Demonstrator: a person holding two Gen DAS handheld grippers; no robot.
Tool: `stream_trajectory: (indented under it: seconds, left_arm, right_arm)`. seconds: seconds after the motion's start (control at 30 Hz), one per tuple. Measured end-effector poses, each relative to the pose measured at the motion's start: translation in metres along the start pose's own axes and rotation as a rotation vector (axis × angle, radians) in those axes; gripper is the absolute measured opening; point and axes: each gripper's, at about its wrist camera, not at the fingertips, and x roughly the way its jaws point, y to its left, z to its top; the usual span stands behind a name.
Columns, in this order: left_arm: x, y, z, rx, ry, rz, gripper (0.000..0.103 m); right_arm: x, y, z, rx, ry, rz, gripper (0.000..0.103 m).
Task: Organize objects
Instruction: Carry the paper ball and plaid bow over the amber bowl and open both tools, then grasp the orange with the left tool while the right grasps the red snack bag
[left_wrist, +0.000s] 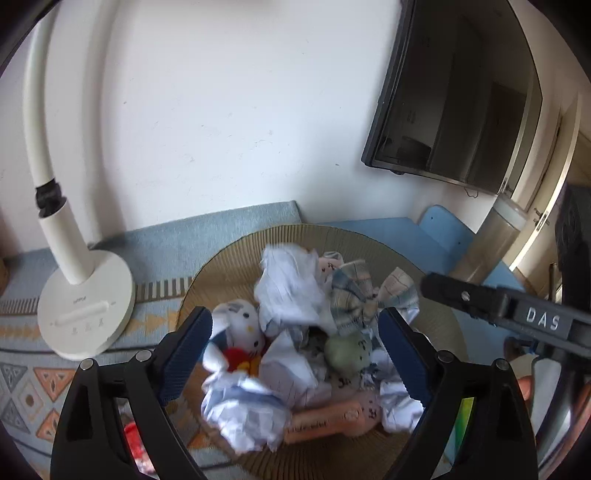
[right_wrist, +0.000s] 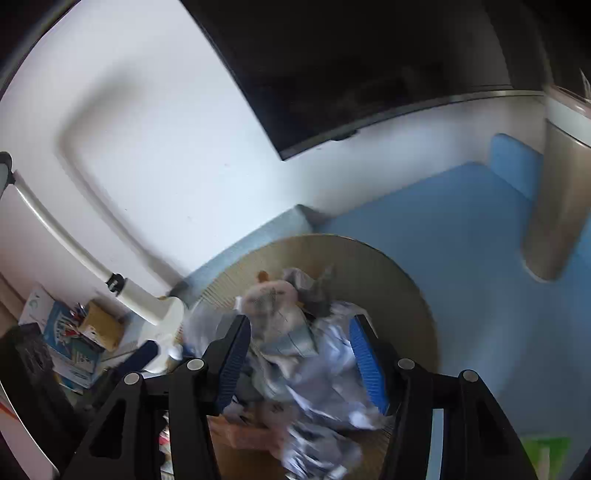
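A round tan ribbed tray (left_wrist: 236, 251) holds a pile of small things: crumpled white paper (left_wrist: 288, 280), a white cat plush in red (left_wrist: 240, 332), a plaid bow (left_wrist: 351, 299), a green plush (left_wrist: 347, 350) and a pink plush (left_wrist: 332, 421). My left gripper (left_wrist: 295, 354) is open just above the pile, its jaws on either side of the pile's middle. The right gripper's arm (left_wrist: 491, 306) reaches in from the right. In the blurred right wrist view my right gripper (right_wrist: 299, 362) is open over the same pile, above crumpled paper (right_wrist: 332, 384) and the pink plush (right_wrist: 273, 299) on the tray (right_wrist: 388, 266).
A white desk lamp (left_wrist: 85, 314) stands left of the tray on a patterned cloth (left_wrist: 33, 387). A dark wall monitor (left_wrist: 454, 92) hangs at the right. A blue surface (right_wrist: 461, 258) and a metal container (right_wrist: 557, 214) lie right of the tray. Books and boxes (right_wrist: 74, 339) sit far left.
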Motion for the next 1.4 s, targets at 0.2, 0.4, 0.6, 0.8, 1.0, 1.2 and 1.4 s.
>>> stream_trajectory:
  seconds: [0.2,0.4,0.6,0.8,1.0,1.2,1.4]
  left_arm:
    - [-0.052,0.018,-0.011,-0.039,-0.066,0.028,0.091]
    - [-0.120,0.066,-0.058,-0.125,-0.122,0.125,0.100]
    - [-0.157,0.122,-0.118,-0.176,-0.138,0.312,0.101]
    - [-0.152,0.154,-0.161,-0.190,-0.064,0.356,0.101]
    - [-0.138,0.162,-0.181,-0.212,-0.023,0.378,0.101]
    - [-0.126,0.156,-0.185,-0.183,0.036,0.411,0.101]
    - [-0.126,0.158,-0.186,-0.189,0.039,0.403,0.101]
  right_arm:
    - [-0.033,0.001,-0.025,0.026,-0.004,0.023,0.055]
    - [-0.074,0.034,-0.077,-0.062,-0.030,0.066,0.065]
    - [-0.066,0.079,-0.141,-0.184,0.000,0.100,0.065]
    - [-0.038,0.113,-0.184,-0.291,0.024,0.077,0.065]
    - [-0.011,0.125,-0.211,-0.356,0.051,0.004,0.065]
    - [0.004,0.129,-0.217,-0.383,0.060,-0.087,0.066]
    - [0.011,0.139,-0.222,-0.450,0.069,-0.131,0.066]
